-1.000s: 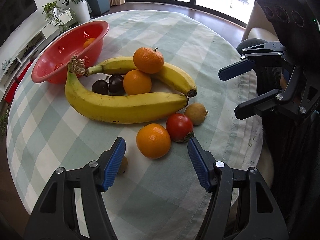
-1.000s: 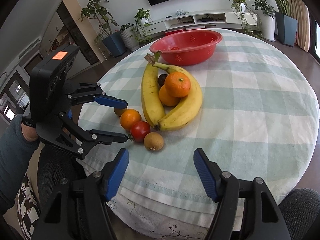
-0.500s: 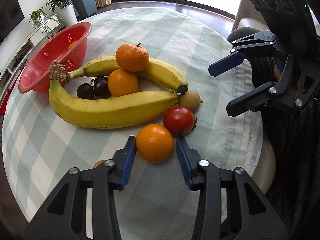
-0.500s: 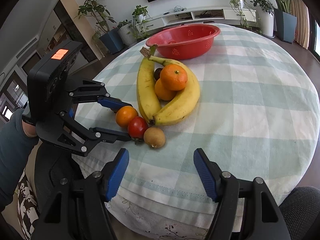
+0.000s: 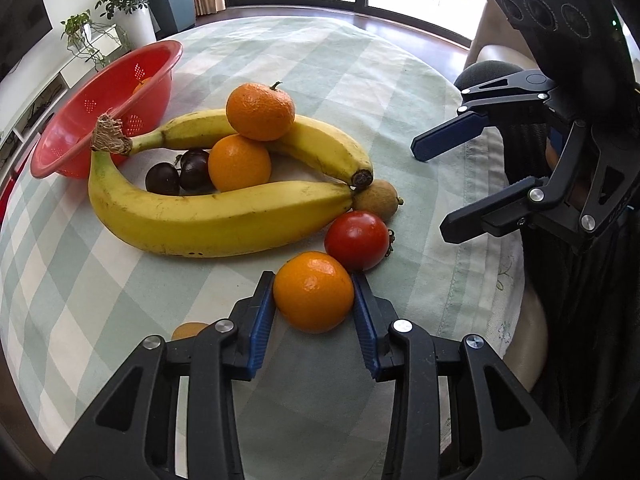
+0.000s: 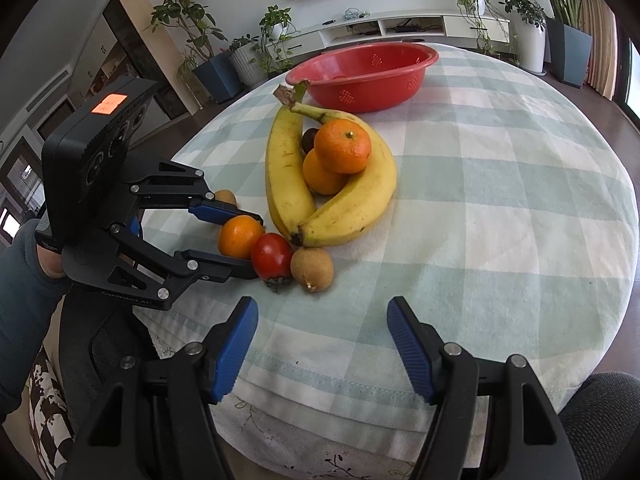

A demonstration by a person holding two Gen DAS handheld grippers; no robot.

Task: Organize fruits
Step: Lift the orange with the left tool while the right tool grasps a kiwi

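Since a second ago our left gripper (image 5: 313,294) has come forward over the orange (image 5: 313,292) and its jaws have just been closing: they stood wide then, short of the fruit, and now the blue pads press the orange on both sides. The orange sits on the checked cloth (image 5: 360,60), touching the tomato (image 5: 357,241), with the bananas (image 5: 224,216) just beyond and the red colander (image 5: 100,108) at the far left. Our right gripper (image 6: 322,344) is unchanged, jaws about half open over bare cloth with nothing between them. The brown fruit (image 6: 311,268) lies beside the tomato. The orange sticker (image 6: 108,103) on the left gripper's housing bears writing we cannot read; the embossed lettering on its frame is too blurred to make out.
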